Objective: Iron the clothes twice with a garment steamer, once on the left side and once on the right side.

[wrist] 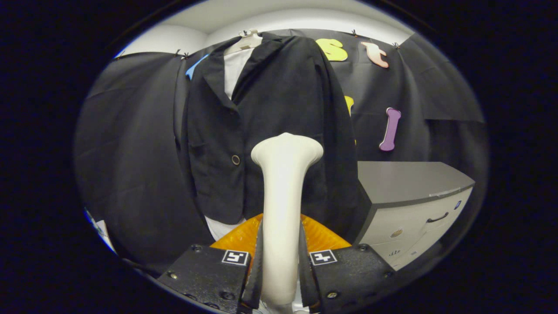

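A black jacket (pixel 270 126) hangs on a white mannequin torso (pixel 239 61) against the booth's wall, its front facing me, with one button near the waist. A cream garment steamer (pixel 283 205) stands upright between my fingers, its flared head level with the jacket's lower right panel. My gripper (pixel 281 270) is shut on the steamer's handle, both fingers pressing its sides. The steamer's head looks close to the fabric; whether it touches I cannot tell.
A grey-topped cabinet (pixel 414 192) with white drawers stands to the right of the jacket, close by the steamer. An orange surface (pixel 320 237) shows just ahead of the fingers below the jacket's hem.
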Demonstrator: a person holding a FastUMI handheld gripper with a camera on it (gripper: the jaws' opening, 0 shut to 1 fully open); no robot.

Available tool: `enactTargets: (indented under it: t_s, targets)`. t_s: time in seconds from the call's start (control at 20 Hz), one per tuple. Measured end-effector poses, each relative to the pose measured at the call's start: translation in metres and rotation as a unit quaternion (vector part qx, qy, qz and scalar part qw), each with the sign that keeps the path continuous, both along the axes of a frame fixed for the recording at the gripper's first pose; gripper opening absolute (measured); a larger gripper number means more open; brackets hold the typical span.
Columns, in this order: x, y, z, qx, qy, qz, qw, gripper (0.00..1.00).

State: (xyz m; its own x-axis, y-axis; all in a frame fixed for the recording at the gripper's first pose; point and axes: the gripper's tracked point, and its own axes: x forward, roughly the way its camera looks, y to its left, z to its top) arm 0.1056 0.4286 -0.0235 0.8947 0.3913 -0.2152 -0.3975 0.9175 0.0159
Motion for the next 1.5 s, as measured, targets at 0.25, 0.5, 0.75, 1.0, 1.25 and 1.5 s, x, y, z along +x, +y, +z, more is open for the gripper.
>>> enactTargets:
  t_s: [0.25, 0.5, 0.75, 1.0, 1.25, 1.5]
  targets:
    - [-0.002, -0.002, -0.041, -0.018, 0.036, -0.003, 0.999, 0.38]
    - [0.000, -0.009, -0.074, -0.034, 0.071, -0.013, 0.997, 0.38]
    - [0.000, -0.014, -0.104, -0.048, 0.101, -0.019, 0.994, 0.38]
    - [0.000, -0.020, -0.132, -0.070, 0.123, -0.028, 0.989, 0.38]
    - [-0.004, -0.023, -0.141, -0.080, 0.139, -0.037, 0.986, 0.38]
    - [-0.024, -0.008, -0.069, -0.040, 0.076, -0.036, 0.996, 0.38]
